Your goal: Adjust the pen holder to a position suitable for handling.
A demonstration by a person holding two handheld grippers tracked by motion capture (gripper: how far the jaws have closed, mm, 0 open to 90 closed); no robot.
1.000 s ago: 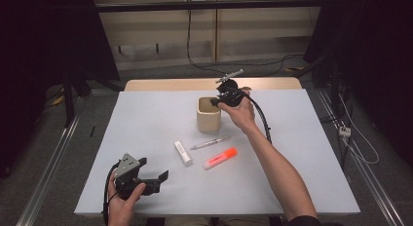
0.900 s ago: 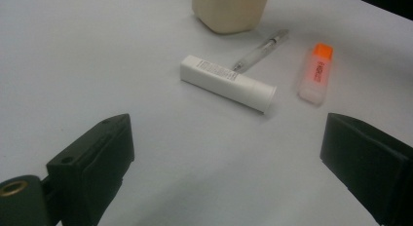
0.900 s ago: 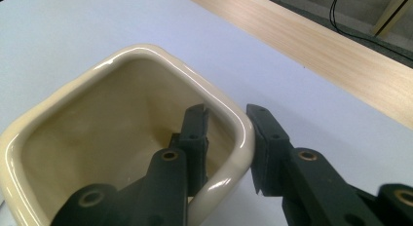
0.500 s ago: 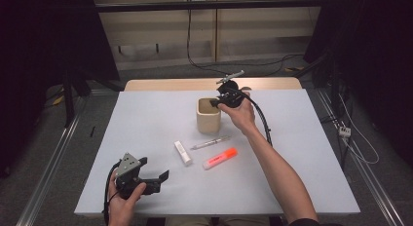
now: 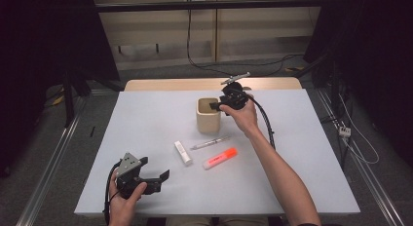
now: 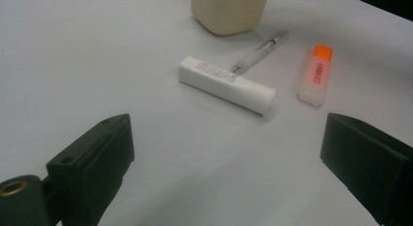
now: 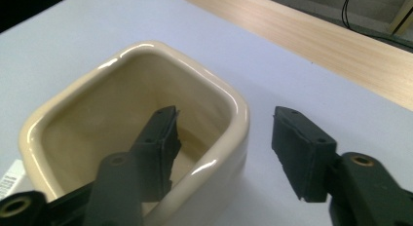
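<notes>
While the right claw (image 7: pixel 224 148) straddles the cup (image 7: pixel 131 138) wall at the tabletop's (image 5: pixel 316 153) far middle, its jaws have just opened and likely no longer clamp the rim. Left claw (image 6: pixel 229 172), jaws apart, empty, sits well nearer the person.

The cup (image 5: pixel 208 115) is standing at the back of the worktop (image 5: pixel 146 119). Before it, the pen (image 5: pixel 210 143) is lying, with the tube (image 5: pixel 183 152) lying to its left and the marker (image 5: pixel 219 158) lying nearer.
</notes>
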